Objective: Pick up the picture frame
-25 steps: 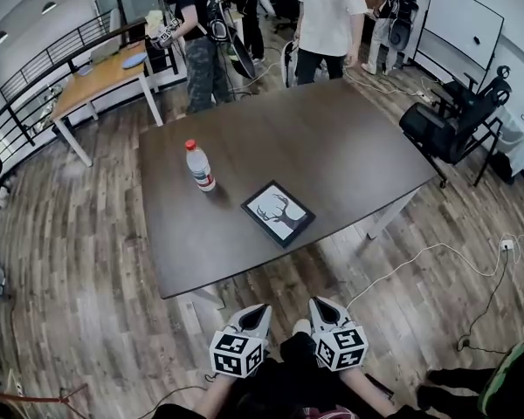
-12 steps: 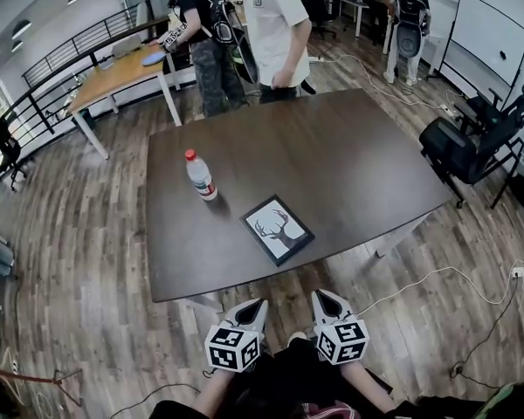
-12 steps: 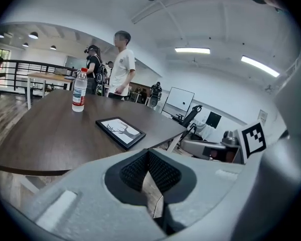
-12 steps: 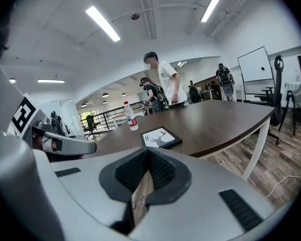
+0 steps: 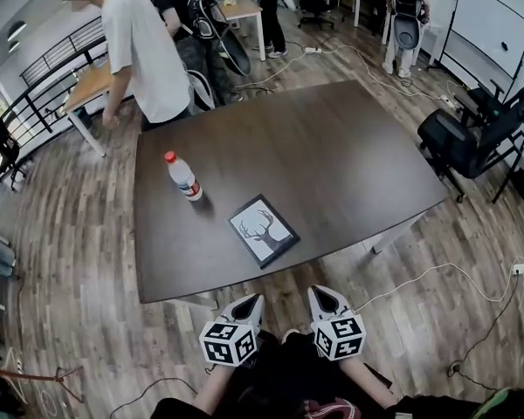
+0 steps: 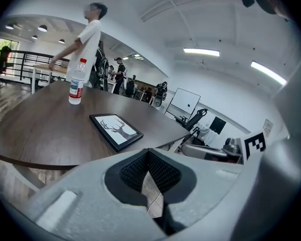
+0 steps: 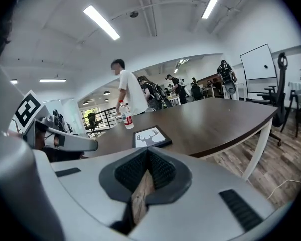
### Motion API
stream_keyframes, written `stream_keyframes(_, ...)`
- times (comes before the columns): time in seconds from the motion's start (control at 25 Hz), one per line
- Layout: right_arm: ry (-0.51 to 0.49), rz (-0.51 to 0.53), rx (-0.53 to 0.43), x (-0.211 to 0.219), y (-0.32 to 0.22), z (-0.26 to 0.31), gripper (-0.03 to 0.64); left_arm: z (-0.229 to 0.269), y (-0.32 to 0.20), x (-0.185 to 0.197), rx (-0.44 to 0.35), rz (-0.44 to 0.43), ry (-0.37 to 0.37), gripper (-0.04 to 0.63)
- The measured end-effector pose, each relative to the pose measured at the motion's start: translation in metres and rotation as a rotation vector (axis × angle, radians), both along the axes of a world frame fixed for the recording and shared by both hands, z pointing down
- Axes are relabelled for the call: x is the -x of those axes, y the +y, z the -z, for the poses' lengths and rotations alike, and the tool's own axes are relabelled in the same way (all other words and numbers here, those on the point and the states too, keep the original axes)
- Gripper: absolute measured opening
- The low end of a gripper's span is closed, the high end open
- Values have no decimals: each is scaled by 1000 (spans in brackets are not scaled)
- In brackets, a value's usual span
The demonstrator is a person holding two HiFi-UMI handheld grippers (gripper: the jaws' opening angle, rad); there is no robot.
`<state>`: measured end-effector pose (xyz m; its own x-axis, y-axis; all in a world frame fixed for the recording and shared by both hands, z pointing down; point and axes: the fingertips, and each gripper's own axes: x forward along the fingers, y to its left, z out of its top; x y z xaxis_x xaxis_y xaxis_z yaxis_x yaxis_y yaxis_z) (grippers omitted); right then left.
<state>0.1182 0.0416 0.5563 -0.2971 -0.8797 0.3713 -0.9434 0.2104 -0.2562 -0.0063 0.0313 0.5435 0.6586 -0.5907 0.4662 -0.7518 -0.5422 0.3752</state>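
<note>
Both jaws are shut on nothing: left gripper [image 5: 251, 301] and right gripper [image 5: 320, 293] hang side by side near the body, short of the table [image 5: 349, 155], where the frame [image 5: 261, 230] lies flat at their 12 o'clock with a bottle [image 5: 182, 175] at its 10 o'clock. This looks like the approach, so next the jaws must open, reach over the near edge and close on a frame border. Against a second back, the grippers keep their pose, the frame sits slightly further left, and the person in white [image 5: 144, 55] has gone from the table's 12 to its 10 o'clock.
</note>
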Motion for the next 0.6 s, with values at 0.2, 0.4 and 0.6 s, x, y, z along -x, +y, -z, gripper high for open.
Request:
stream_keyframes(0.2,-9,22,22,-5,-2,-4,8,-2,-2,-5,33,38,22,9)
stream_keyframes(0.4,-10,26,44,-8,-6,-9,6,-2,-9,-19,43,2,45,8)
stream_keyframes(0.6,-3,7,56,-17,-14,-13,8,-10,-22,-23,68,6,44,8)
